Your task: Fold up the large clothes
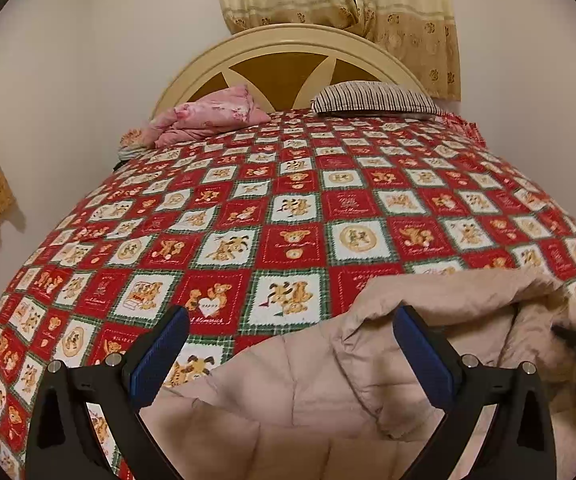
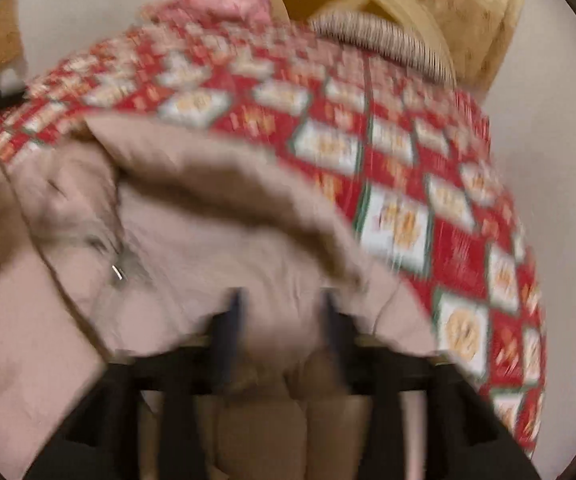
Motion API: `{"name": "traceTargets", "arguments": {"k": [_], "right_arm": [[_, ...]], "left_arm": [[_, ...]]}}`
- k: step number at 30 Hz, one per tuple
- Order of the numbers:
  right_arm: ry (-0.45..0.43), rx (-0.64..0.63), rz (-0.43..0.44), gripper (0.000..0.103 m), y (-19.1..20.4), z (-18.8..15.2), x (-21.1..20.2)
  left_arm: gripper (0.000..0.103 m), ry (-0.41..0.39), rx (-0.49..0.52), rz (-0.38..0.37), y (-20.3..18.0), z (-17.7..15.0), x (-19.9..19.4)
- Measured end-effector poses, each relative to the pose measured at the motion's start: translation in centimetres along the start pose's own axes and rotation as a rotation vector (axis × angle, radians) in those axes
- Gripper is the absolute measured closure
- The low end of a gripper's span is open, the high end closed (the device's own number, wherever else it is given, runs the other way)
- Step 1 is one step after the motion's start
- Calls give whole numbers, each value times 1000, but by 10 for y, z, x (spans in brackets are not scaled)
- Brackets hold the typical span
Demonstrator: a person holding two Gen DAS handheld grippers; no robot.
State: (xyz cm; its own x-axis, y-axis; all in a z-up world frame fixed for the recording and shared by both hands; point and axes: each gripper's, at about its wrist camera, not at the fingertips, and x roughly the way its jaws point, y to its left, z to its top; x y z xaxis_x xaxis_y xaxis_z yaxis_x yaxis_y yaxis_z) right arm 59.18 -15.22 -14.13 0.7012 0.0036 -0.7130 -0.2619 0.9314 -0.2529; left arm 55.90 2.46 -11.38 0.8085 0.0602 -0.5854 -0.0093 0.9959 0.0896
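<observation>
- One garment is in play: a beige padded coat [image 1: 296,392] lying on the near end of the bed [image 1: 288,208], over a red patchwork bedspread with bear prints.
- Judging by its quilted, puffy panels, the coat should be light but bulky, soft and springy, likely to puff back open after a fold; its smooth shell may slide.
- Best hold, I think, is a seam or hem edge, where the layers are thin, not the fat middle of a panel.
- Left hand-held gripper [image 1: 292,340]: fingers spread wide, nothing between the blue pads; a raised fold of the coat sits just beside the right-hand pad.
- Right hand-held gripper [image 2: 281,312]: badly blurred, but its fingers stand apart over the coat with fabric below them and no clamp on it that I can make out.
- Only the left view gives a sharp look at the headboard, the pink bundle [image 1: 207,118] and the striped pillow [image 1: 372,98].
- Only the right view shows the coat's rolled upper fold [image 2: 215,184] and a small metal glint [image 2: 117,272], possibly a zip pull.
</observation>
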Motion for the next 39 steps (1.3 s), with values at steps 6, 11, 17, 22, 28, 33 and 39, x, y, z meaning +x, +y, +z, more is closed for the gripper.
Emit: {"name": "traceTargets", "arguments": {"k": [6,11,17,22,28,33,39], "right_arm": [[-34,-164,-3,35,27,32,43],[-6,-200,45,98,34,16,46],[-70,-321,-4,99,39,-27,25],[-72,-324,-5,99,46,-35,29],[-85,-318,40,99,46,-38,24],[-72,-293,57,99,41,-41,29],[-59,-193,142,95,26,-31,7]], "left_arm": [[1,23,-48,-28,7,-10,2],[1,-65,-69,-75,13,5,-17],[1,-97,-148,-388,-9,35,-19],[1,-12,-54,-480,-59,36,12],[1,153,27,-308,-73,7,70],[1,276,3,-305,-67,-23,92],[1,289,10,-259,-72,-31,96]]}}
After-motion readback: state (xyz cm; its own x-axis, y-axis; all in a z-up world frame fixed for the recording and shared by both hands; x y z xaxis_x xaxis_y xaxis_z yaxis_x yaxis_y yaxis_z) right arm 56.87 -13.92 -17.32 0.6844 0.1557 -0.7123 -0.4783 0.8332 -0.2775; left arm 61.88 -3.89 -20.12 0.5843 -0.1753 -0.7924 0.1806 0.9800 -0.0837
